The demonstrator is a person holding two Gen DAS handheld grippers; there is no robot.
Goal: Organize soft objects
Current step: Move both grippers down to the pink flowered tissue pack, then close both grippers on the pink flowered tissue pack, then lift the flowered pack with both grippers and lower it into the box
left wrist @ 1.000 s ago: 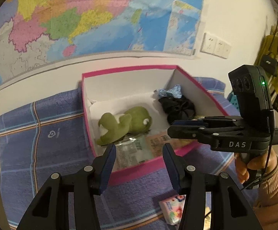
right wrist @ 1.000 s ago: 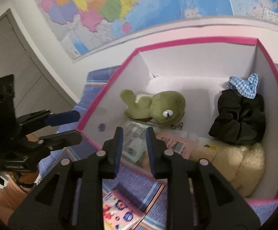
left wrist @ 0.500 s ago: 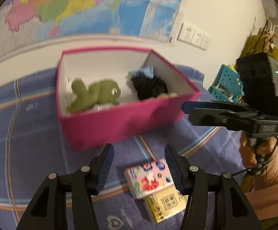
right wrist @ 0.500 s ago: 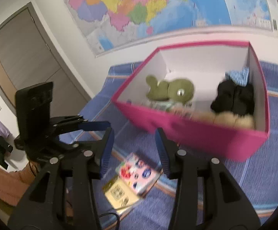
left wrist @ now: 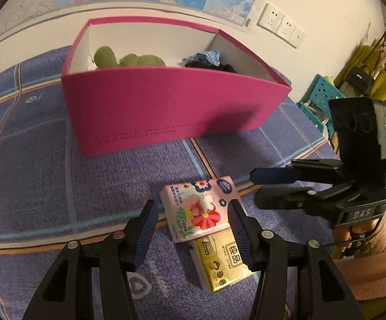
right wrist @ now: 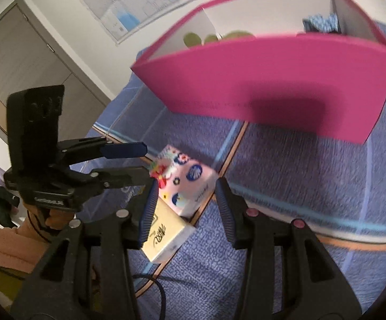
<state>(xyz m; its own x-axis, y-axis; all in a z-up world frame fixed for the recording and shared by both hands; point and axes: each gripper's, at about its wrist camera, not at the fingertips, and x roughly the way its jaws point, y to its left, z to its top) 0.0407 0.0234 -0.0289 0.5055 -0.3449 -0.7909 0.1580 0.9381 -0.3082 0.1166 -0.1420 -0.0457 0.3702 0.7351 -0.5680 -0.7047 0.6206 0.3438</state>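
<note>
Right wrist blurs the pink box [right wrist: 267, 80] (contents mostly hidden).

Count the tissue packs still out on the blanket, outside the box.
2. The pink floral tissue pack lies on the blanket before the pink box, overlapping the yellow tissue pack nearer the camera. Others inside the box may be hidden.

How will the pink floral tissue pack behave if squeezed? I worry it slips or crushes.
The pink tissue pack looks soft and glossy-wrapped, so it probably dents and may slip. It lies partly on the yellow pack, so lifting may nudge that one. Likely light.
</note>
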